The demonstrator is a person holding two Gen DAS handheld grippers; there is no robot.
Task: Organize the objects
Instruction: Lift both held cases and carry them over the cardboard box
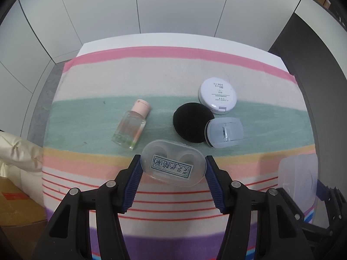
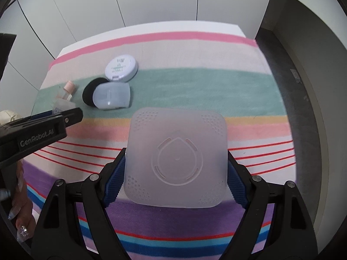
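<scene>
Spanning both pads, a clear oval case [image 1: 173, 165] is gripped by the left gripper [image 1: 173, 160]; a frosted square box [image 2: 176, 162] is clamped by the right gripper [image 2: 176, 166]; "GenRobot.AI" is printed.

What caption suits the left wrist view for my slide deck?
Left gripper closed on a clear labelled case above a striped cloth, with bottle, black puff and white compact beyond.

I see a striped cloth [image 1: 164, 82] in pink, cream, green, orange, red and purple. A round black puff [image 1: 190, 122] lies there. The small clear bottle [image 1: 130, 127] has a pink cap. My black fingers [image 1: 134, 182] have blue pads.
</scene>
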